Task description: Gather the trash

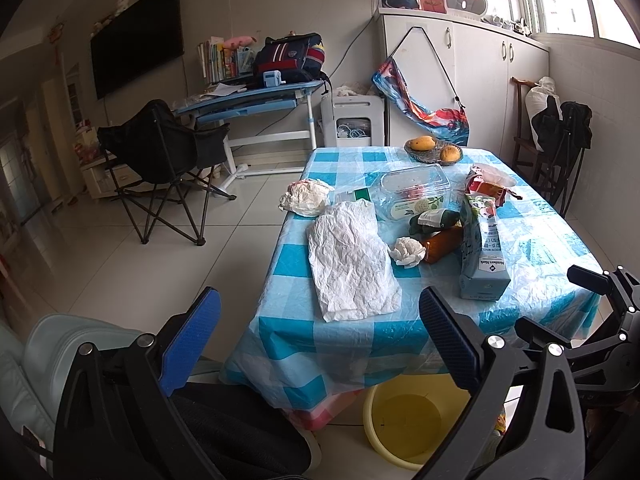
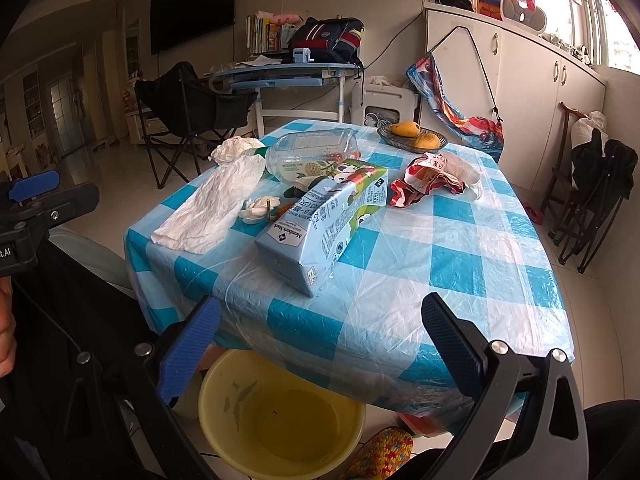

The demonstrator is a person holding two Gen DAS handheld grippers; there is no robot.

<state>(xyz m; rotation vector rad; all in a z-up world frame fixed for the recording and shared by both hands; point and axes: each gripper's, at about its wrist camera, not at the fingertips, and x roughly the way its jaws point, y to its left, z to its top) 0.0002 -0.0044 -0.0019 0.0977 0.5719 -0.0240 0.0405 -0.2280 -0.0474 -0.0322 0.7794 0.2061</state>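
Observation:
Trash lies on a table with a blue-checked cloth (image 1: 532,240) (image 2: 440,264). A milk carton (image 1: 482,256) (image 2: 320,224) lies nearest. A flat crumpled white paper (image 1: 352,264) (image 2: 212,208), a small tissue wad (image 1: 408,250) (image 2: 256,208), a larger paper ball (image 1: 306,198) (image 2: 236,148), a clear plastic box (image 1: 416,190) (image 2: 312,152) and a red wrapper (image 1: 486,188) (image 2: 428,180) lie around it. A yellow basin (image 1: 412,424) (image 2: 280,416) stands on the floor under the table's near edge. My left gripper (image 1: 320,332) and my right gripper (image 2: 320,336) both hang open and empty short of the table edge.
A basket with mangoes (image 1: 434,148) (image 2: 412,134) sits at the table's far end. A black folding chair (image 1: 168,152) stands to the left, a blue desk (image 1: 248,96) behind it. White cabinets (image 1: 472,72) and a dark chair (image 2: 596,192) are on the right. A crocheted cushion (image 2: 380,456) lies near the basin.

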